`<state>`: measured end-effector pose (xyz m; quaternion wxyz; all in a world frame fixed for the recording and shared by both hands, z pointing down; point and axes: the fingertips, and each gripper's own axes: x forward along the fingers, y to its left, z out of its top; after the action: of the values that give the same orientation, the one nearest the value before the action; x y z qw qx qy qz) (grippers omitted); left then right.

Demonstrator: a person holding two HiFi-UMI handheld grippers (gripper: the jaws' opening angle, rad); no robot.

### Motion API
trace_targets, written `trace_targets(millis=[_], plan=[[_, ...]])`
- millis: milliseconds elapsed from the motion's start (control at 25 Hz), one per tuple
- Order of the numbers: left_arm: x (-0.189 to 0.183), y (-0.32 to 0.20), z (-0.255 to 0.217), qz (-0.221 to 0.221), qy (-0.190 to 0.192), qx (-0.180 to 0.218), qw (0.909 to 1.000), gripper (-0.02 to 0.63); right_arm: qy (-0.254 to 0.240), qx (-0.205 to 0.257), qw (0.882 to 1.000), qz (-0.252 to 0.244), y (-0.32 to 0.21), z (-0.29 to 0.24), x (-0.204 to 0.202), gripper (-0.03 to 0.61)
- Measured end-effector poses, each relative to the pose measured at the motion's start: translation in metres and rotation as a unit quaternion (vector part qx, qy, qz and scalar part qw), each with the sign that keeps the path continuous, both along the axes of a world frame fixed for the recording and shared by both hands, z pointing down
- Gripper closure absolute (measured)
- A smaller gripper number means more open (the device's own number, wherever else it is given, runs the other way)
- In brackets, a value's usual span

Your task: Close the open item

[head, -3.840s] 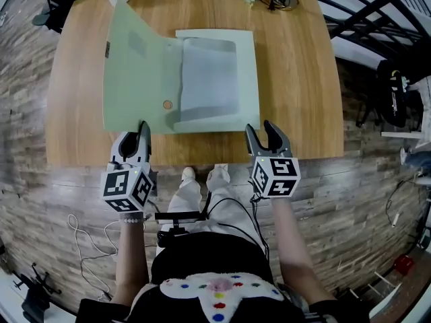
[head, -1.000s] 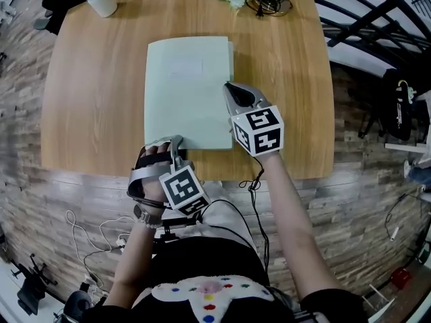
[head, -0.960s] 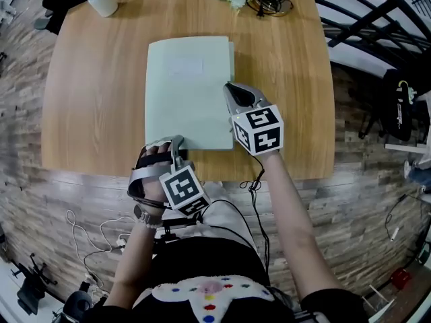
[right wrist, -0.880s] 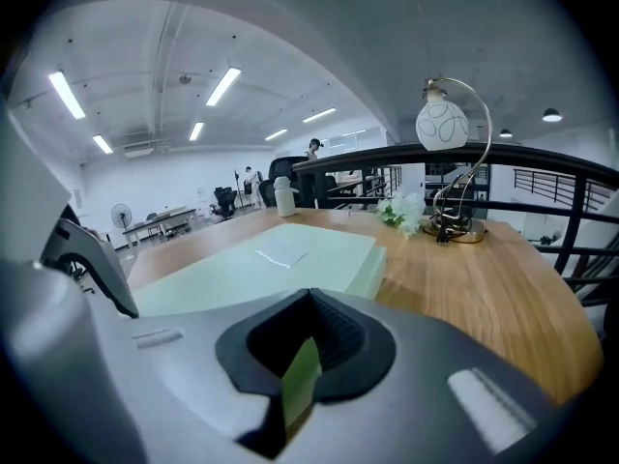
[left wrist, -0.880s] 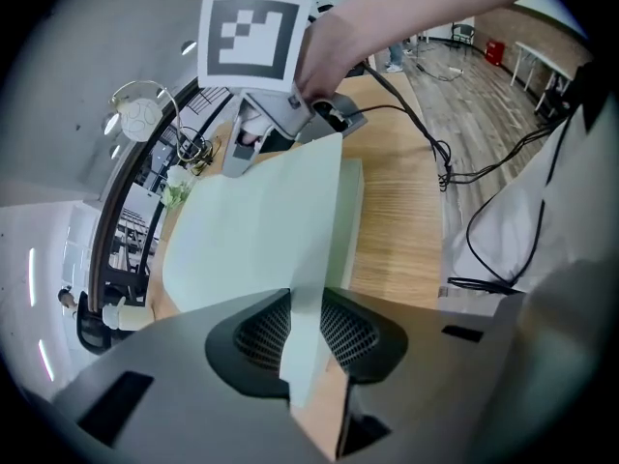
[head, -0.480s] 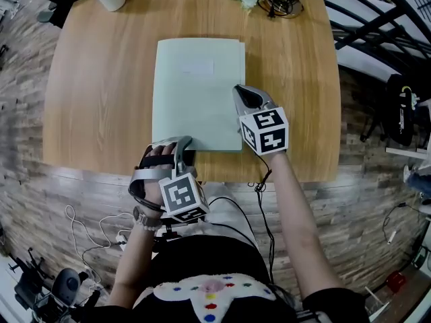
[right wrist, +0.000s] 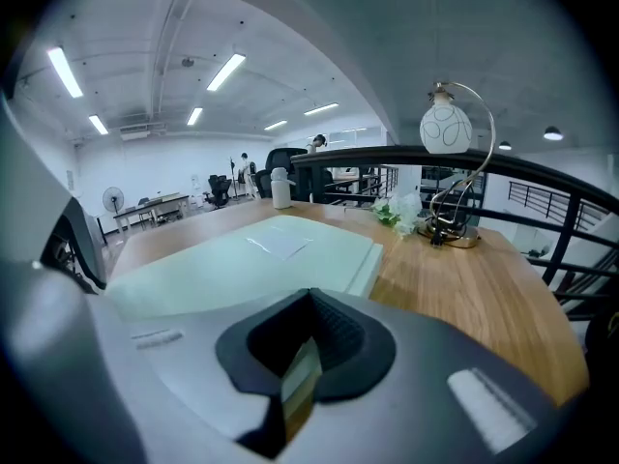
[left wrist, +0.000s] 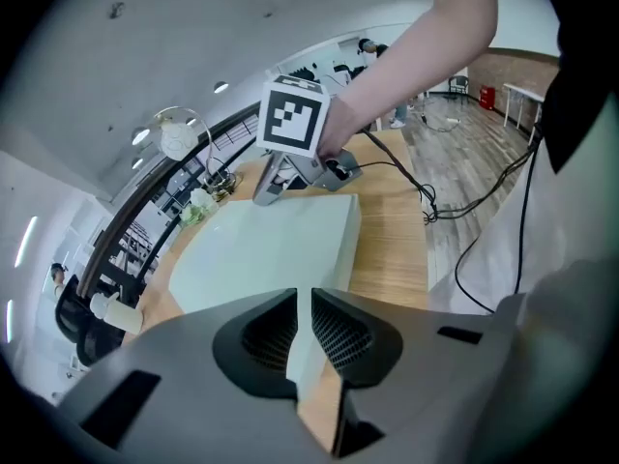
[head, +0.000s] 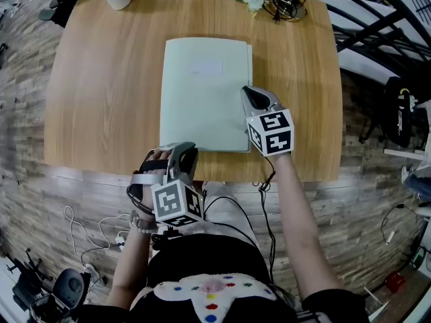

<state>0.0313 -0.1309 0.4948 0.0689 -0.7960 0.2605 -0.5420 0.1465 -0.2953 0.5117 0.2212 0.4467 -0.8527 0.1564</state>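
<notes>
Grey right gripper (head: 252,98), jaws together and empty, rests its tip on the right edge of the pale-green folder (head: 202,93) at frame centre, apparently pinning the cover flat. Below it, the left gripper (head: 186,151) hangs over the near edge of the wooden table (head: 101,79). Its jaws have just narrowed to a slit and hold nothing. Folder appears closed.

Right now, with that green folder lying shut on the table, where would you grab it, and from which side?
Its near short edge, coming in low from the person's side. The folder lies flat and thin on the table, so there's nothing to pinch from above; that edge sits nearest the table's rim, where it could likely be slid out to overhang.
</notes>
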Motion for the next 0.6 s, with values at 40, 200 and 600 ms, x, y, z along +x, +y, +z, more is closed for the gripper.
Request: trace_targets(millis=[40,200,600], plan=[[-0.003,-0.001,-0.004,-0.006,0.013,0.006,0.9999,0.568,0.005,0.007,1.0,0.003,0.001,-0.004,0.0,0.569],[-0.014,-0.007,-0.026,-0.03,0.066,0.031,0.9969,0.595,0.004,0.033,0.999,0.025,0.015,-0.025,0.003,0.569],[-0.049,-0.024,-0.11,-0.123,0.268,0.077,0.9525,0.606,-0.018,0.104,0.993,0.059,0.075,-0.107,-0.004,0.571]])
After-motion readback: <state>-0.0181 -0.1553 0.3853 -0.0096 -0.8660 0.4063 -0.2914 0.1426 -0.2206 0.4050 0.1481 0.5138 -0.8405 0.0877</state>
